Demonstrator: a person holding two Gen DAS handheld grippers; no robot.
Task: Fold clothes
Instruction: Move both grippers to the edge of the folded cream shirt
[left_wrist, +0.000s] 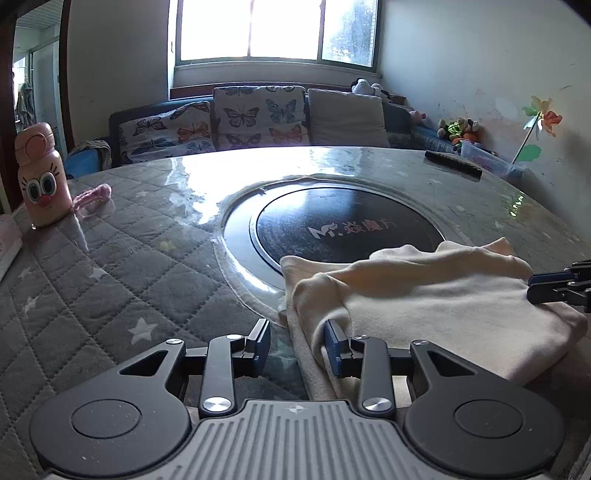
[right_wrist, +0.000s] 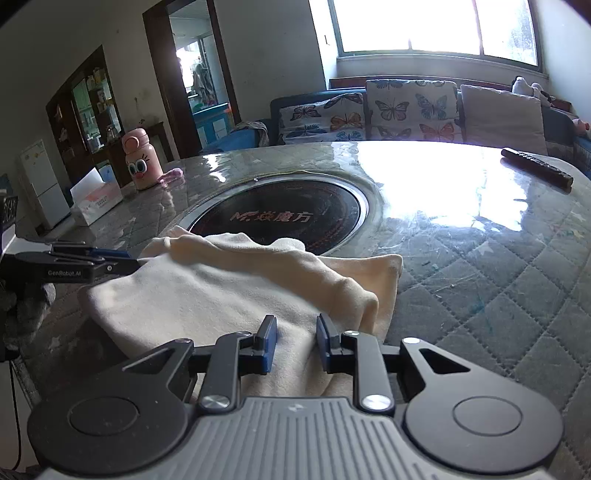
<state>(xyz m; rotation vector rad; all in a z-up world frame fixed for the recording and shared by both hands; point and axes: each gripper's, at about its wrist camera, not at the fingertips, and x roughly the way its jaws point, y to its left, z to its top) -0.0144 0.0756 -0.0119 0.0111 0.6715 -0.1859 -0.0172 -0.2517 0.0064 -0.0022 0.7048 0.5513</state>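
Note:
A cream garment (left_wrist: 436, 299) lies bunched and partly folded on the glass-topped table, just in front of the round black cooktop (left_wrist: 332, 225). My left gripper (left_wrist: 297, 343) stands open at the garment's left edge. That edge lies between its fingers, and the right pad (left_wrist: 334, 347) is against the cloth. My right gripper (right_wrist: 295, 343) is open over the garment (right_wrist: 207, 291), with cloth lying between its blue pads and not pinched. Each gripper shows in the other's view: the right one (left_wrist: 532, 286) at the cloth's right side, the left one (right_wrist: 135, 260) at its left side.
A pink cartoon bottle (left_wrist: 42, 177) and a pink fuzzy item (left_wrist: 94, 195) stand at the table's far left, beside a tissue box (right_wrist: 98, 201). A black remote (right_wrist: 537, 168) lies at the far right. A sofa with butterfly cushions (left_wrist: 258, 114) is behind the quilted table cover (left_wrist: 110, 280).

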